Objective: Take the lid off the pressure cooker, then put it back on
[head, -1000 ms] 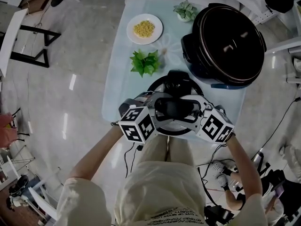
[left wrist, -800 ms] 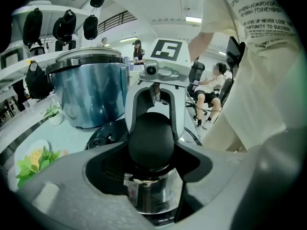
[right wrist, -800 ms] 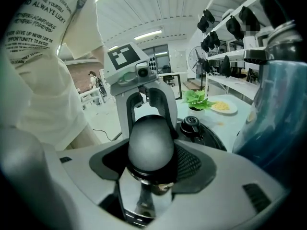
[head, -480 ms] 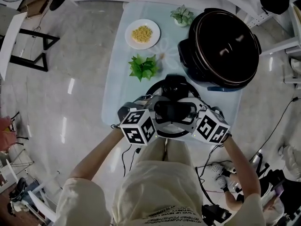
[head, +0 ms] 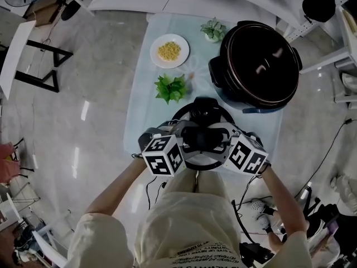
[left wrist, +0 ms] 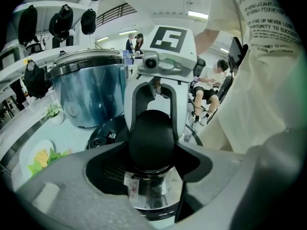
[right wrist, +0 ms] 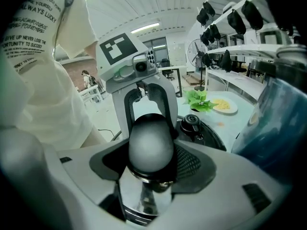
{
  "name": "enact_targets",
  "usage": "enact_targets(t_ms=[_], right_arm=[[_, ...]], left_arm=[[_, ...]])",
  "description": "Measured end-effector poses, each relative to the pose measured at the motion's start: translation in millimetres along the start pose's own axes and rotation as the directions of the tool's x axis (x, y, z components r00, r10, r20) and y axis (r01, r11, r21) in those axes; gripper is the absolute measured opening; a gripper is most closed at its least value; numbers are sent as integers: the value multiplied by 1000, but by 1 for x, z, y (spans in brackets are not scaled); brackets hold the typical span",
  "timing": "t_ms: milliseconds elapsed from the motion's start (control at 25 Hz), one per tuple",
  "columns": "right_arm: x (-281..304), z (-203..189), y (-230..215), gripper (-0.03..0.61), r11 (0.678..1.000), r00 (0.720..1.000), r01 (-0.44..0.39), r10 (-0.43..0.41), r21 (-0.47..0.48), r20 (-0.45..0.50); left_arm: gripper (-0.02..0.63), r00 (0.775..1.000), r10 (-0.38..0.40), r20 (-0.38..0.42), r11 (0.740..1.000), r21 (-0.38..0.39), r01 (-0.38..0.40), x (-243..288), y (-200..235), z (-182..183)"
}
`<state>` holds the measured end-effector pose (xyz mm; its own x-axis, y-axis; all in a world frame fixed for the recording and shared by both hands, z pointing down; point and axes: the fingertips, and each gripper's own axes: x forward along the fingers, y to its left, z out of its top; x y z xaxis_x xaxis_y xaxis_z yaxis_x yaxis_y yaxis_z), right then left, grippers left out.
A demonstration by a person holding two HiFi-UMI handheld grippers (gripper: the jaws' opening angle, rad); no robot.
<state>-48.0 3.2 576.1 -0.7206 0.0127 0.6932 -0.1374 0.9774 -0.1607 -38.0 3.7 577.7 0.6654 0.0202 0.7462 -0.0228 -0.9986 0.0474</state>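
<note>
Pale blue bench [head: 146, 88] on a grey tiled floor: the round black pressure cooker lid [head: 205, 109] is at the near edge, off the dark open-topped pressure cooker pot [head: 257, 63], which stands just beyond it to the right. The left gripper [left wrist: 151, 145] and right gripper [right wrist: 151, 147] meet nose to nose over the lid. Each has its grey fingers [left wrist: 225, 171] spread wide and closed round the lid's black rounded knob [head: 205, 137] from opposite sides. Only the head view looks down into the pot and takes in the white plate of yellow food [head: 169, 51], the leafy green plant [head: 172, 88] and the small potted succulent [head: 213, 29] at once. The left gripper view shows the pot's blue-steel wall and a small white sticker [left wrist: 133, 188] on the shiny metal under the knob. The right gripper view shows the lid's black valve [right wrist: 191, 123] plainly.
</note>
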Motion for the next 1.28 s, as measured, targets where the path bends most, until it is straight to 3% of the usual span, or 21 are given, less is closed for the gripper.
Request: enact_targets(t_ms=[640,1280], right_arm=[[-36,40,27,278,998,998,58,-57,-21,24],[-88,87,52,276,986,989,138,-133,-91,66]], left_arm=[[281,1000,16,-9,998,60,-15,-45,-21,32],[281,997,70,32,986,148,-74,-95,-39,81]])
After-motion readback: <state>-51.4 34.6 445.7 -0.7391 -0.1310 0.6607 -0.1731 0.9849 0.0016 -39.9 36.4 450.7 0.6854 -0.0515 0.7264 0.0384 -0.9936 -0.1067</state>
